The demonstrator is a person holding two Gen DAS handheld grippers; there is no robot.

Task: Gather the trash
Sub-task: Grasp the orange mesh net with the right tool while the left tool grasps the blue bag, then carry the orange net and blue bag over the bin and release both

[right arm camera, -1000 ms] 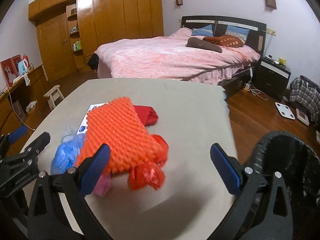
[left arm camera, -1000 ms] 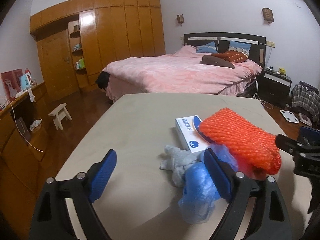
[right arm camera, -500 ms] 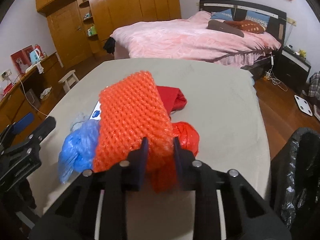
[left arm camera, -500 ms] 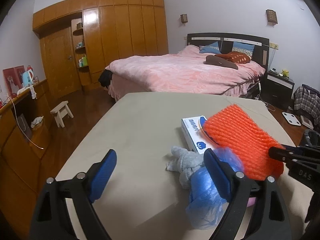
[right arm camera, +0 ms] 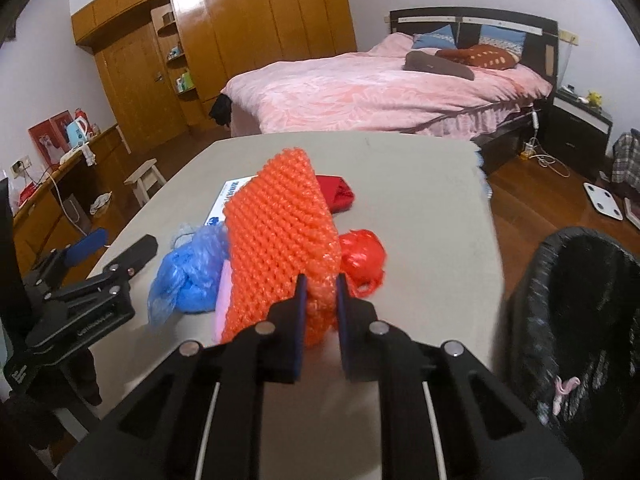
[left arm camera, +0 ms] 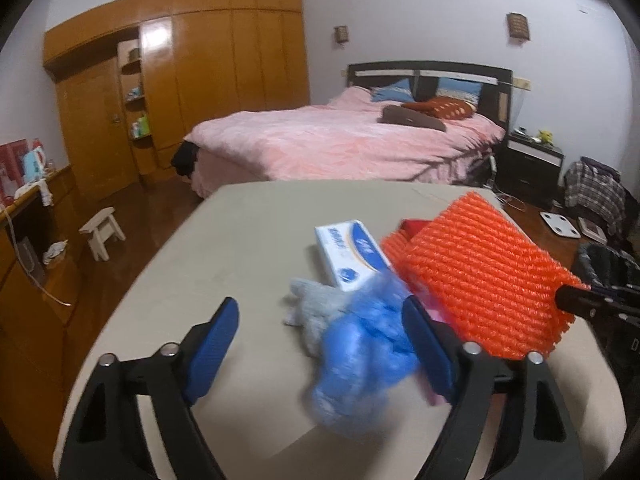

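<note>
Carrying the orange foam net (right arm camera: 280,248) to the black trash bin (right arm camera: 580,320) is the job right now, I think. To do it well, the right gripper (right arm camera: 319,304) should lift the net up high so it does not drag the other bits along, then swing it over the bin's open top before letting go. The net is soft and squishy, so a firm pinch matters.

The right gripper is squeezed nearly closed on the near corner of the net. The net tilts up from the pile, with its far end over the white and blue box (left arm camera: 352,256).

The left gripper (left arm camera: 320,344) is wide open and holds nothing. It hovers just over the table (left arm camera: 240,220), with the blue plastic bag (left arm camera: 360,356) and a grey rag (left arm camera: 312,312) between its fingers.

Next to the net sit a red plastic bag (right arm camera: 362,256) and a dark red thing (right arm camera: 336,192). The bin stands off the table, to the right of the net.
</note>
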